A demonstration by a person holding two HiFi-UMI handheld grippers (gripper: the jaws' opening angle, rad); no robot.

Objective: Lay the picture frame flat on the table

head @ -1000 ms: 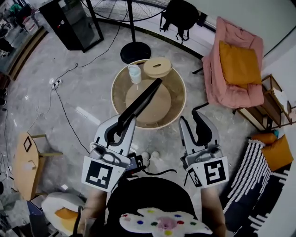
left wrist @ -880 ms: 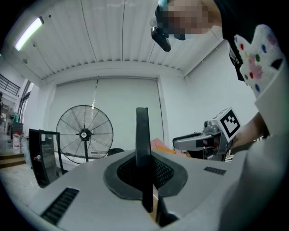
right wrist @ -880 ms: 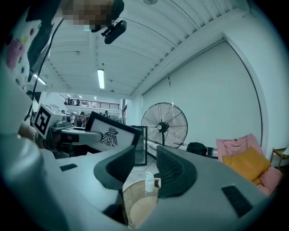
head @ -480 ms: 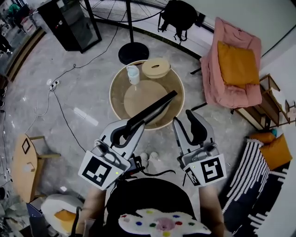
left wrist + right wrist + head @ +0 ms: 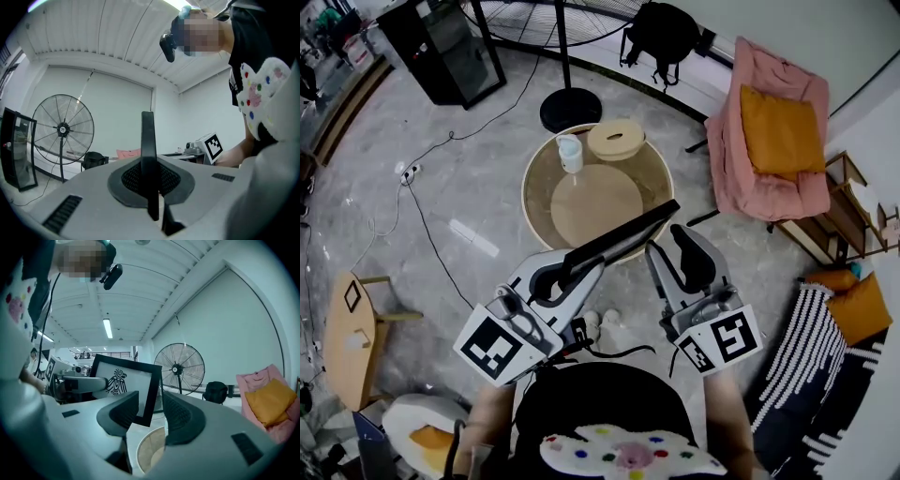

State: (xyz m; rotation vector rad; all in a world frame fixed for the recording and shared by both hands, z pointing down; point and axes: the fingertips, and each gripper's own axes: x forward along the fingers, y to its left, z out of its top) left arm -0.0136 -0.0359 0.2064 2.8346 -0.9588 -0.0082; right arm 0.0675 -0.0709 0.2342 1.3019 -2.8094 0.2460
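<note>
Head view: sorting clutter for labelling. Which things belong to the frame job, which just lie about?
Job: picture frame, clamped in left gripper; right gripper, jaws just opened, frame's corner loose between them; round table.
Lying about: white cup, tan round container, floor fan, black backpack, pink armchair.

Head view steeply down, gripper views level, sharing picture frame (image 5: 117, 380)

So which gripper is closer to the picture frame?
Left. The left gripper is clamped on the picture frame. The right gripper, jaws just opening with nothing between them, has the frame's corner just ahead.
</note>
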